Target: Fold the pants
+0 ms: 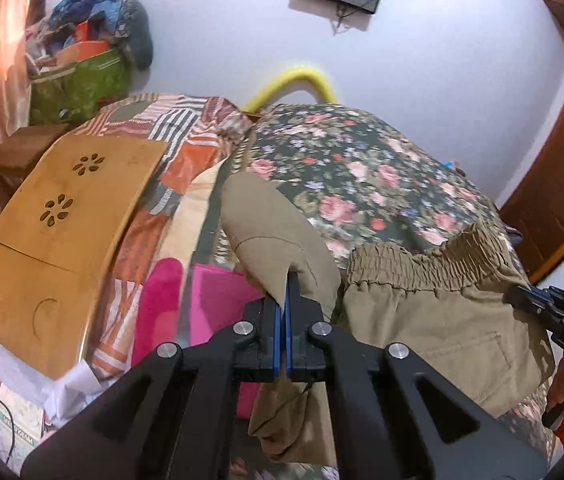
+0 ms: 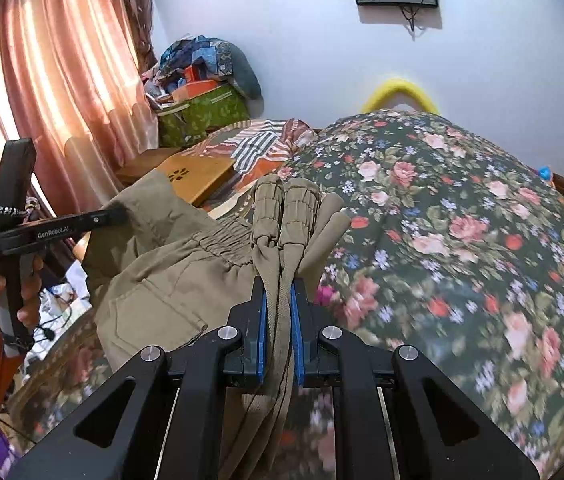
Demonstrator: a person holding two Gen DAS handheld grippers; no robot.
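Observation:
Khaki pants (image 1: pixel 434 320) with an elastic waistband hang lifted above a floral bedspread (image 1: pixel 362 168). My left gripper (image 1: pixel 284 300) is shut on one end of the waist area, fabric pinched between its blue pads. My right gripper (image 2: pixel 279 284) is shut on the bunched waistband at the other end of the pants (image 2: pixel 170 280). The right gripper also shows at the right edge of the left wrist view (image 1: pixel 522 298). The left gripper shows in the right wrist view (image 2: pixel 120 214), gripping the far corner. The waistband stretches between the two grippers.
A wooden lap tray (image 1: pixel 62 240) lies on a patchwork blanket at the bed's left. Pink cloth (image 1: pixel 210 300) lies below the left gripper. A green box of clothes (image 2: pixel 202 112) stands by the curtain (image 2: pixel 42 80). A yellow curved bar (image 2: pixel 400 90) is behind the bed.

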